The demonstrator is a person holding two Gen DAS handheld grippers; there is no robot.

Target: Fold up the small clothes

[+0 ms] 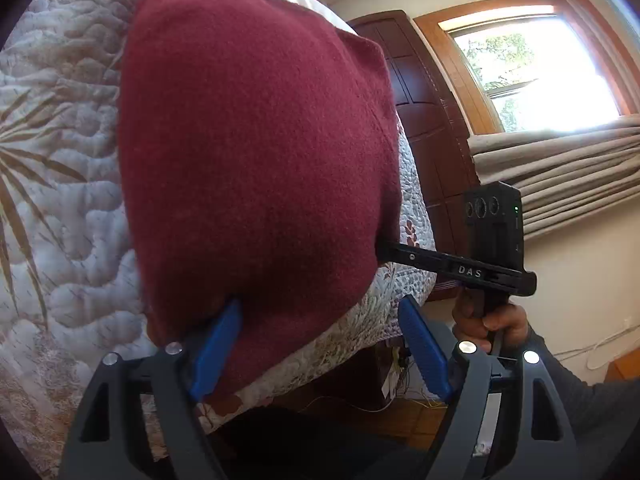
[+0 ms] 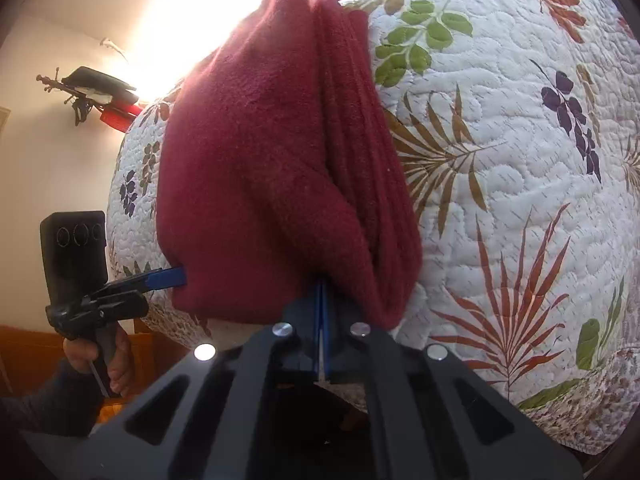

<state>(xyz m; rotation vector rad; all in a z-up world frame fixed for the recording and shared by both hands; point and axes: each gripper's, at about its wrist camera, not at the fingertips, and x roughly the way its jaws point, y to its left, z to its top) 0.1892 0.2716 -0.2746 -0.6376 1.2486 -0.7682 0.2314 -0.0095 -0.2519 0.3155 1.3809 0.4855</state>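
A dark red fleece garment (image 1: 256, 152) lies folded on the floral quilt (image 1: 60, 200), its near edge at the bed's edge. My left gripper (image 1: 320, 304) is open, its jaws wide apart; the left blue finger (image 1: 216, 352) is tucked under the garment's near corner, while the right one (image 1: 424, 348) is free beside the cloth. In the right wrist view my right gripper (image 2: 322, 304) is shut on the near edge of the garment (image 2: 248, 168), whose stacked layers show on the right side. The left gripper (image 2: 172, 276) touches the cloth's left corner there. The right gripper (image 1: 384, 250) reaches into the cloth's right edge.
The quilt (image 2: 520, 160) covers the whole bed and drops off at the near edge. Beyond the bed stand a dark wooden cabinet (image 1: 424, 120), a bright window (image 1: 532, 64) and bunched beige curtains (image 1: 560, 176). Cables (image 1: 404, 376) lie on the floor below. A person's hand (image 1: 496, 320) holds each grip.
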